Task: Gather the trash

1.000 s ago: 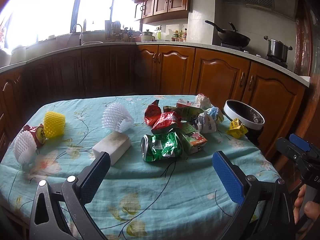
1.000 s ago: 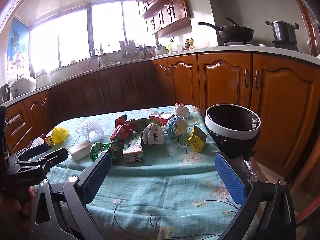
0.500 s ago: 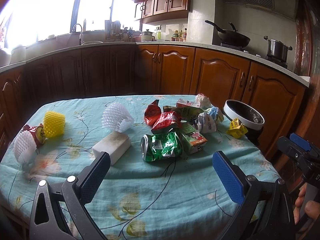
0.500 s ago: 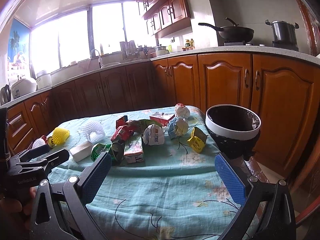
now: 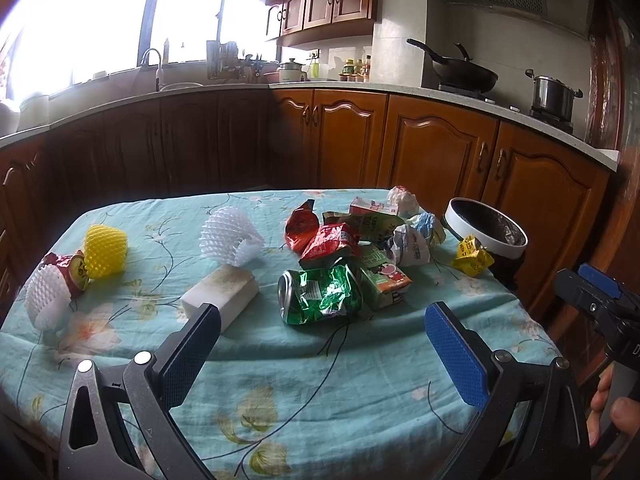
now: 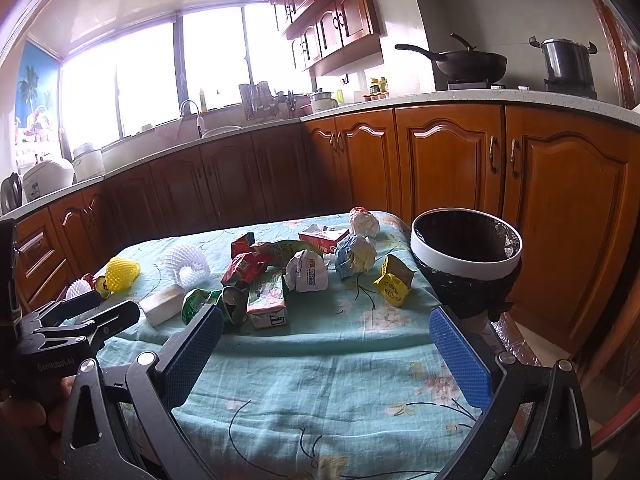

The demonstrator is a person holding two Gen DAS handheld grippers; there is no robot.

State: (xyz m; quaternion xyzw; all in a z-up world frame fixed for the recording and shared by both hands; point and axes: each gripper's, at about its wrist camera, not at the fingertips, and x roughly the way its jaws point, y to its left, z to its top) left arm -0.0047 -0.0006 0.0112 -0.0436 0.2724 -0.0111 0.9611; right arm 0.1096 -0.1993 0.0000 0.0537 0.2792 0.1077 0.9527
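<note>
Kitchen table [image 5: 328, 392] under a teal cloth, trash [image 5: 320, 296] piled mid-table, bin [image 6: 466, 258] off its right edge; my left gripper [image 5: 320, 356] and right gripper [image 6: 326, 354] both gape wide, holding nothing.

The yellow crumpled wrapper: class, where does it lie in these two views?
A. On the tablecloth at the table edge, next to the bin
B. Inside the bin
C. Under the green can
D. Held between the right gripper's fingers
A. The yellow crumpled wrapper lies on the tablecloth by the edge, beside the white-rimmed bin; the right gripper is open and empty, and the green can lies apart.
</note>
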